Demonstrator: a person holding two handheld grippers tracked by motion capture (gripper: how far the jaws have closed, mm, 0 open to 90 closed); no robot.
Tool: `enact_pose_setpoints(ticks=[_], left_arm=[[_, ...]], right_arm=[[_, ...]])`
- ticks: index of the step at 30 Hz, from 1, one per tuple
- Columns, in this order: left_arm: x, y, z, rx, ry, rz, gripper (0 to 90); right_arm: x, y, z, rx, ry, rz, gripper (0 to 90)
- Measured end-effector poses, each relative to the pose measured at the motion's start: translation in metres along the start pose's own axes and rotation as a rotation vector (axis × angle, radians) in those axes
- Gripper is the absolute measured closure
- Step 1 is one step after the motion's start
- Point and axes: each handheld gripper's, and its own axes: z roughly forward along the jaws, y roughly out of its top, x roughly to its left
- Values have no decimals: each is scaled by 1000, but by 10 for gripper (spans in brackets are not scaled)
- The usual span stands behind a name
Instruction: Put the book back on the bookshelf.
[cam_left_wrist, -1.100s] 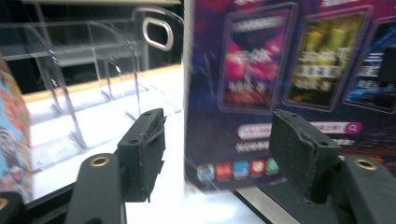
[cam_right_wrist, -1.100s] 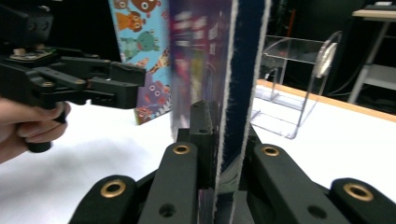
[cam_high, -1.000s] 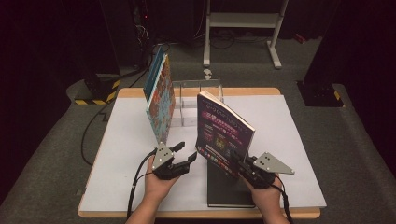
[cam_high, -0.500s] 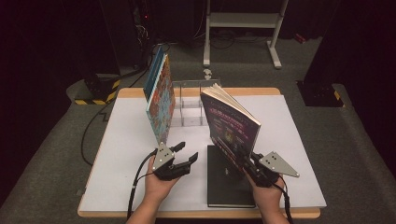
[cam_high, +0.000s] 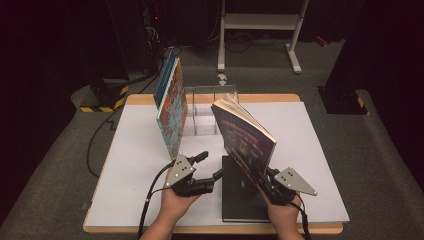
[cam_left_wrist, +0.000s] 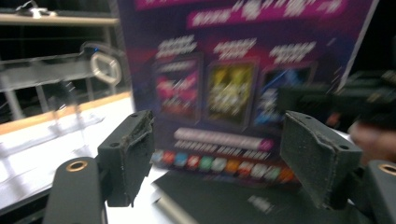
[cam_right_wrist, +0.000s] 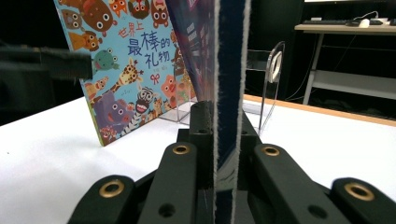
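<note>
Left gripper (cam_high: 209, 166) just let go: its jaws have been opening, nothing between them, and it backed off. Right gripper (cam_high: 263, 176) alone clamps the purple-covered paperback book (cam_high: 245, 136), upright above the flat black book (cam_high: 241, 200) on the table (cam_high: 130, 165).

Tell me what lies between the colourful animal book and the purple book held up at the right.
The clear plastic book stand sits between the animal book and the purple book, plus bare white tabletop nearer the person, as the high view shows.
</note>
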Motion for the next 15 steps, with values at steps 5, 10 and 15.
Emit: enact_pose_setpoints(ticks=[5, 10, 15], left_arm=[[-20, 5, 12, 2, -53, 12, 217], [-34, 13, 25, -9, -89, 0, 191], [-48, 20, 38, -24, -119, 14, 178]], right_arm=[[4, -1, 0, 0, 1, -7, 831], [5, -1, -1, -1, 2, -8, 831], [6, -2, -1, -2, 5, -4, 830]])
